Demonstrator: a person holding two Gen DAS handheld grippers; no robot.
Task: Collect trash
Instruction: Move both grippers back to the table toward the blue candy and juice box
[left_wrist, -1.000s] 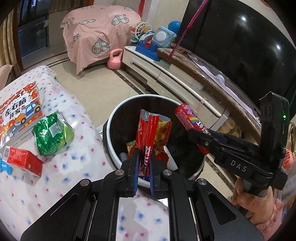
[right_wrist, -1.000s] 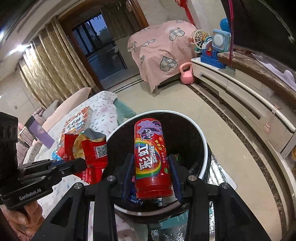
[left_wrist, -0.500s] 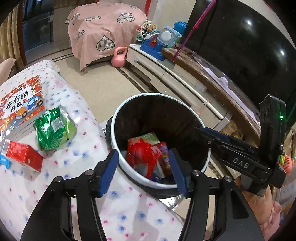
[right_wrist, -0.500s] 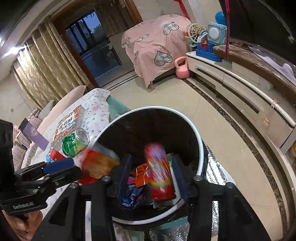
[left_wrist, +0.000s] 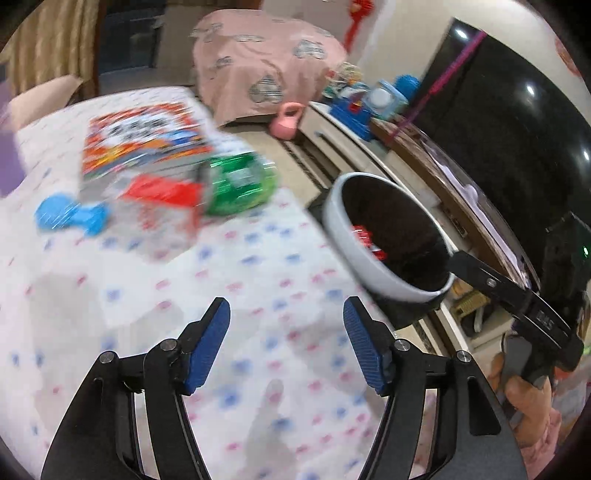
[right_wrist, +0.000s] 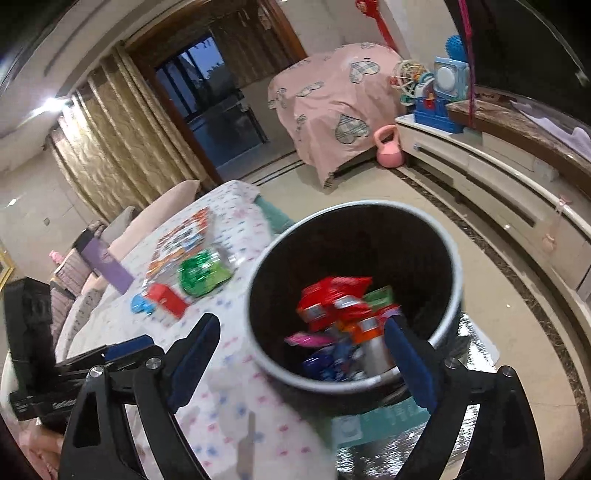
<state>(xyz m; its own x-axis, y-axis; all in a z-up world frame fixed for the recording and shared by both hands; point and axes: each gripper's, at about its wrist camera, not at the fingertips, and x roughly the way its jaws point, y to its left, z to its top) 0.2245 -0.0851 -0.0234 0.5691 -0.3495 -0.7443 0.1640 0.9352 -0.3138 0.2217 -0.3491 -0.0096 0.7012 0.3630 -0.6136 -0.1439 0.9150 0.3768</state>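
Note:
The black trash bin with a white rim (right_wrist: 456, 273) stands beside the table and holds red wrappers (right_wrist: 332, 295) and other packets. It also shows in the left wrist view (left_wrist: 332, 206). My left gripper (left_wrist: 286, 345) is open and empty over the flowered tablecloth (left_wrist: 258, 266). My right gripper (right_wrist: 299, 363) is open and empty above the bin's near rim. On the table lie a green packet (left_wrist: 240, 182), a red box (left_wrist: 162, 192) and a blue piece (left_wrist: 68, 219). The same green packet (right_wrist: 203, 273) and red box (right_wrist: 166, 299) show in the right wrist view.
A colourful picture book (left_wrist: 142, 138) lies at the table's far side. A TV cabinet (right_wrist: 498, 173) with toys runs along the right wall. A pink kettlebell (right_wrist: 389, 147) sits on the floor beside a pink covered piece of furniture (right_wrist: 332, 99).
Both grippers opened and dropped the red wrapper and the Skittles tube into the bin. My left gripper has since swung left over the table; the right has opened wider.

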